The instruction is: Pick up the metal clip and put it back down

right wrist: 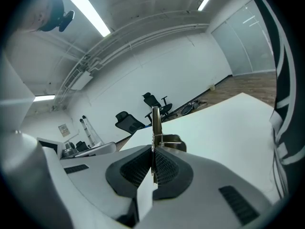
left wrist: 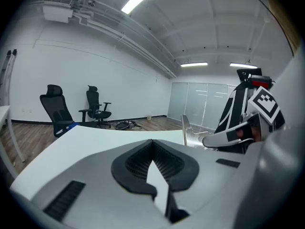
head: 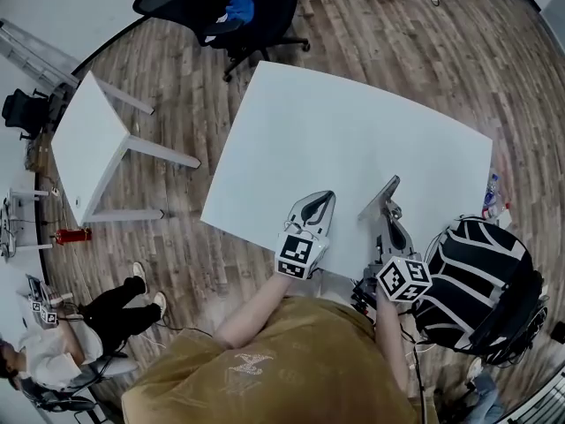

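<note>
Mustard-brown shirt (head: 265,369) of the person, shoulders and both forearms, fills the lower edge of the head view.

Left gripper (head: 325,200) (left wrist: 152,146): grey body, black ribbed pads, marker cube at the rear. It sits over the near edge of the large white rectangular table (head: 353,122). The pads are pressed together with nothing between them.

Right gripper (head: 389,210) (right wrist: 154,157): same build, just beside the left one and also over the near table edge. Its pads are clamped on the thin silver metal clip (head: 380,197) (right wrist: 155,120).

The clip stands edge-on between the pads and juts forward past the fingertips over the table top. A folded metal part shows just behind the blade in the right gripper view. Whether its far end touches the table cannot be told.

Surroundings, on wood-plank flooring:
- Black-and-white striped bag (head: 477,272), beside the person's right arm (contents not visible).
- Small white square table (head: 84,144) on white legs, well apart to the left.
- Black office chair (head: 256,16) beyond the far table edge, with a blue item (head: 238,9) on its seat.
- Two black office chairs (left wrist: 56,111) against the far white wall in the left gripper view.
- Seated person in black trousers (head: 115,312), lower left, well clear of the table.
</note>
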Demonstrator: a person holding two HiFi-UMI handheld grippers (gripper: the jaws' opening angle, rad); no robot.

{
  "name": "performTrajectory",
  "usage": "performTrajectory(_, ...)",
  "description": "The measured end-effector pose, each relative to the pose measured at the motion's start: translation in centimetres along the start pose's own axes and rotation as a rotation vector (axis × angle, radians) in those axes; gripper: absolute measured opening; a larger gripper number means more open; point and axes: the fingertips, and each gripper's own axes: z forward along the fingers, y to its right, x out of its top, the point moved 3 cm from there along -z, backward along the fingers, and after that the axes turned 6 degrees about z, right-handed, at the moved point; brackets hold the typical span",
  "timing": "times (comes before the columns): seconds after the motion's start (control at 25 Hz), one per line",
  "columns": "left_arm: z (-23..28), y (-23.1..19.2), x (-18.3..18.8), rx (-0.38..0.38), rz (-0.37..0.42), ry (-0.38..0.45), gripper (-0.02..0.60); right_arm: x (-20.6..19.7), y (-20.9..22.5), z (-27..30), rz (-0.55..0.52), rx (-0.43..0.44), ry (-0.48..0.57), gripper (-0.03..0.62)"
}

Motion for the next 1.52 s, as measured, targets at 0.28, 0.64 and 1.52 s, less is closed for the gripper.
performTrajectory(0.28, 1.0, 0.3, -2.4, -0.007, -0.007, -0.053, 0.006, -2.1, 2.1, 1.2, 0.109, 0.002, -0.075, 0.008)
performTrajectory(0.64, 1.5, 0.2, -4.3, -0.011, -0.022, -0.097, 0.006, -4.5, 3.4, 2.3, 0.271, 0.018, -0.145, 0.008)
performTrajectory(1.52, 2.4, 0.3, -9.7, -0.077, -0.108, -0.249, 0.006, -8.8, 5.4, 4.8, 0.633, 0.073, -0.227, 0.008)
